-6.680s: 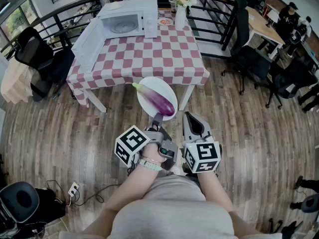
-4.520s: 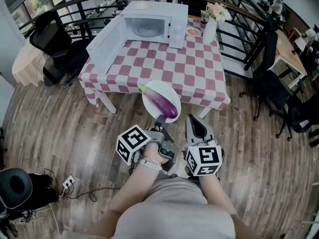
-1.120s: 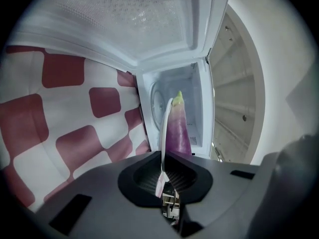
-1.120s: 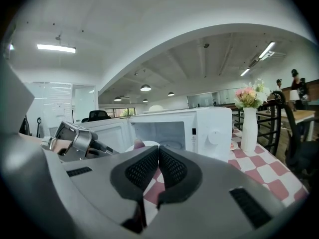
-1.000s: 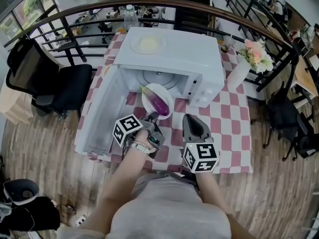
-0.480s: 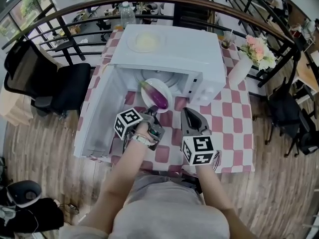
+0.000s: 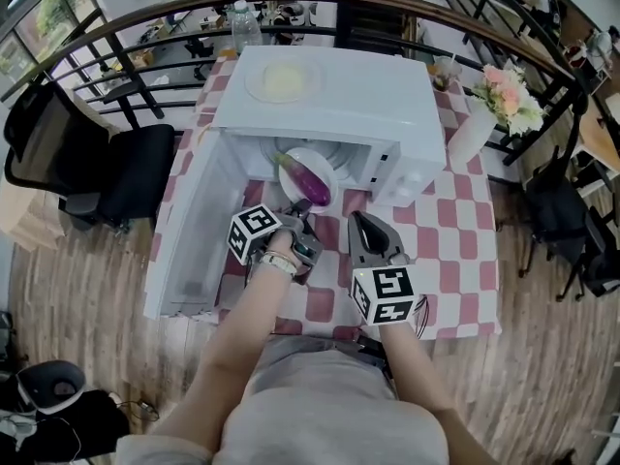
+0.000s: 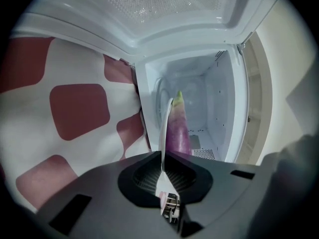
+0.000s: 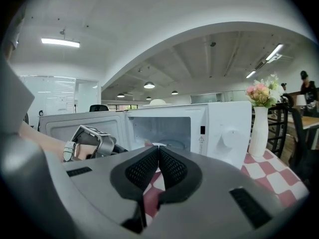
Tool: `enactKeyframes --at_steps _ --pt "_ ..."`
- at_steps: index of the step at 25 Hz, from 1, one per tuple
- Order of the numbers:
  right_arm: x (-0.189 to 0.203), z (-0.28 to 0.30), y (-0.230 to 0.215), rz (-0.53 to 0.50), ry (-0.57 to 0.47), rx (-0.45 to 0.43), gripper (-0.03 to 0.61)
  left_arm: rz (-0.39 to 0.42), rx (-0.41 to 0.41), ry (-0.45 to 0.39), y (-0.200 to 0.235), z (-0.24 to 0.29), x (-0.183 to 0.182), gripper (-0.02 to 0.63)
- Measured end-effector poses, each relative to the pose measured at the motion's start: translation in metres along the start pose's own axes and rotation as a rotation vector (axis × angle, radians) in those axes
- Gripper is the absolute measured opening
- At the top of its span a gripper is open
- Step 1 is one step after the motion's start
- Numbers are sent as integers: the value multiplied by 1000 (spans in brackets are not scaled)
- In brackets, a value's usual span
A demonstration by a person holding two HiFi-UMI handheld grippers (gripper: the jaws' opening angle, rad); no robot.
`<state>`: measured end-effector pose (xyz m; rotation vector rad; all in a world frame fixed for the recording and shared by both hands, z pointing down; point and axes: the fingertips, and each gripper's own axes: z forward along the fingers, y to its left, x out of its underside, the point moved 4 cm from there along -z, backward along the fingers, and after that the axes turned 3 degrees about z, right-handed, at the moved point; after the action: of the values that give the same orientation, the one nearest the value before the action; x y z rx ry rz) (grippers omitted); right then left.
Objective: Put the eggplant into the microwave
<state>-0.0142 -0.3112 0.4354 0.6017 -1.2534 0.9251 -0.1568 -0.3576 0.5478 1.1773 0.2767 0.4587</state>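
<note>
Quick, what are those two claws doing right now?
Left gripper: closed on the rim of the plate carrying the eggplant.
Right gripper: closed, holding nothing.

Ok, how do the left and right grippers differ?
The left gripper is clamped on the rim of the white plate carrying the eggplant; the right gripper is shut on nothing. The left reaches the open microwave; the right sits back over the tablecloth. Both have jaws closed.

Bright even light; fisheye edges dark, curved.
</note>
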Motion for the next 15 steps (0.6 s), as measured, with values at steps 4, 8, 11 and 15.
enactKeyframes --at_steps 4,8,11,15 --pt "0 7 -4 -29 6 12 26 -5 -11 20 6 7 -3 18" --pt "2 18 0 -40 12 4 26 -16 -13 23 11 12 -7 18" --pt "5 24 1 -36 30 5 26 -26 -1 25 10 19 -8 18" --pt "7 29 0 -27 44 11 26 -47 10 24 8 26 -11 18"
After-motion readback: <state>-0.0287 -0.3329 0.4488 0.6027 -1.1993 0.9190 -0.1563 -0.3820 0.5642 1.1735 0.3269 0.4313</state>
